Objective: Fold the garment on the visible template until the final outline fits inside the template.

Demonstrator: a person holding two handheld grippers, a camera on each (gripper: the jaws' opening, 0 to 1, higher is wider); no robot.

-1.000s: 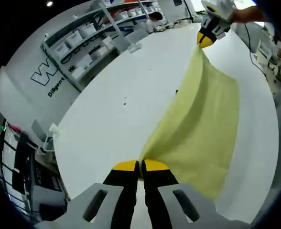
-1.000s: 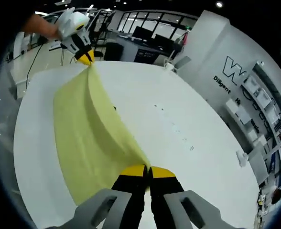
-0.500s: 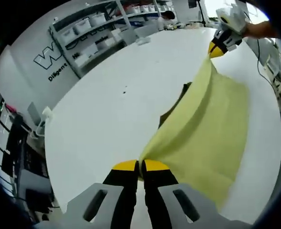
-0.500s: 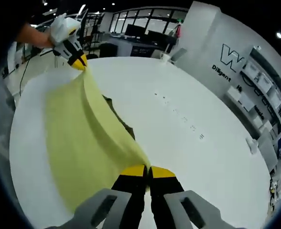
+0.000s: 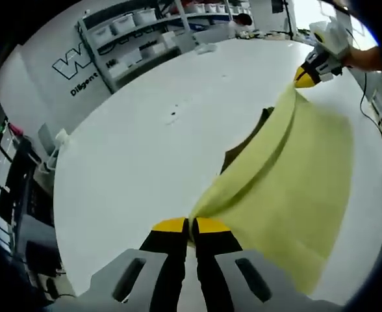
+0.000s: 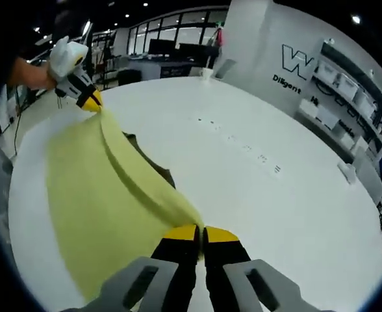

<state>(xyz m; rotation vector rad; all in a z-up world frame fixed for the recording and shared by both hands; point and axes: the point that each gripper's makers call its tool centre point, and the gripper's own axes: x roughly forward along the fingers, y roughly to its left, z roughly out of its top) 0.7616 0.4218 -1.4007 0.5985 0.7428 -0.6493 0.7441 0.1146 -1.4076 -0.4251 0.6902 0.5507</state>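
Left gripper (image 5: 191, 226) jaws closed, right gripper (image 6: 202, 233) jaws closed

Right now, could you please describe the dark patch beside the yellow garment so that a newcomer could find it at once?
Start from the big white table, then find the pale yellow garment stretched between the left gripper and the right gripper. Just under its raised edge lies the dark patch, flat on the tabletop. It is the one dark brownish shape there, partly covered by cloth.

The garment (image 5: 288, 175) is being held stretched above the tabletop (image 5: 145, 156) between the left gripper (image 5: 190, 225) and the right gripper (image 6: 202, 231), with shelving (image 5: 139, 32) standing behind.
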